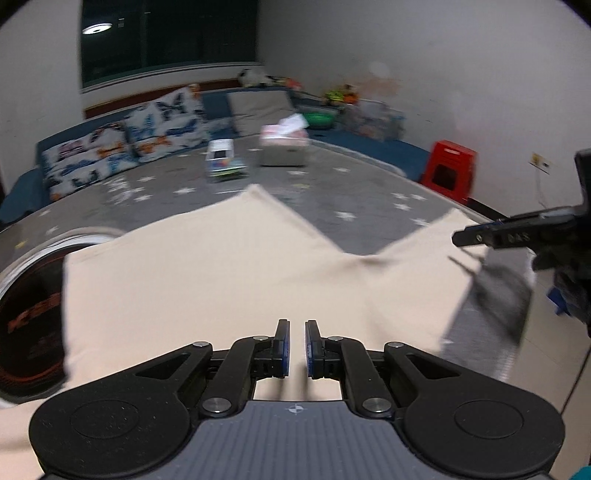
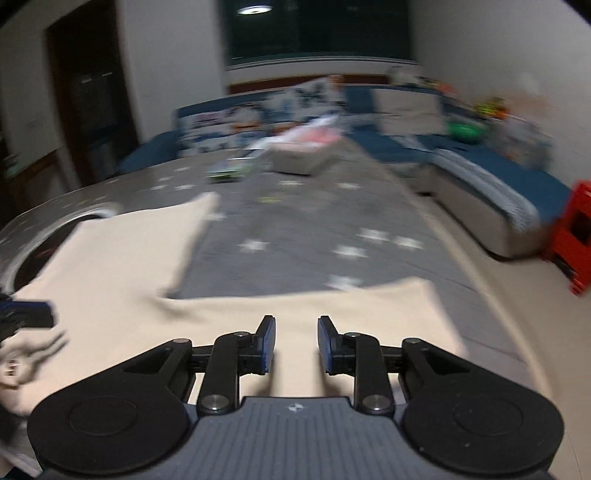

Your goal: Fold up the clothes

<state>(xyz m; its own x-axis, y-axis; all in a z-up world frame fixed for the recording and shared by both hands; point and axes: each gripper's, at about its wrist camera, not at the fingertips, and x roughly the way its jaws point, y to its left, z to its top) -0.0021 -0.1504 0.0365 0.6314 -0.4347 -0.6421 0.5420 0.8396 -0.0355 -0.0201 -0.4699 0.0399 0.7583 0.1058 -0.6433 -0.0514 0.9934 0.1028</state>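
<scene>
Dim room lit by a ceiling lamp [image 1: 96,28]; fisheye-bent edges, heavy motion blur in right view.

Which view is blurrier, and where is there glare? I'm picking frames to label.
Right wrist view: heavy motion blur over the star-patterned bedspread and far clutter; only the right gripper is sharp. Left wrist view: milder blur, beige garment edges readable. Both views show a ceiling lamp reflection in the dark window, plus fisheye bending.

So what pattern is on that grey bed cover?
Small white stars scattered over the grey bed cover; they show sharpest in the left wrist view.
</scene>
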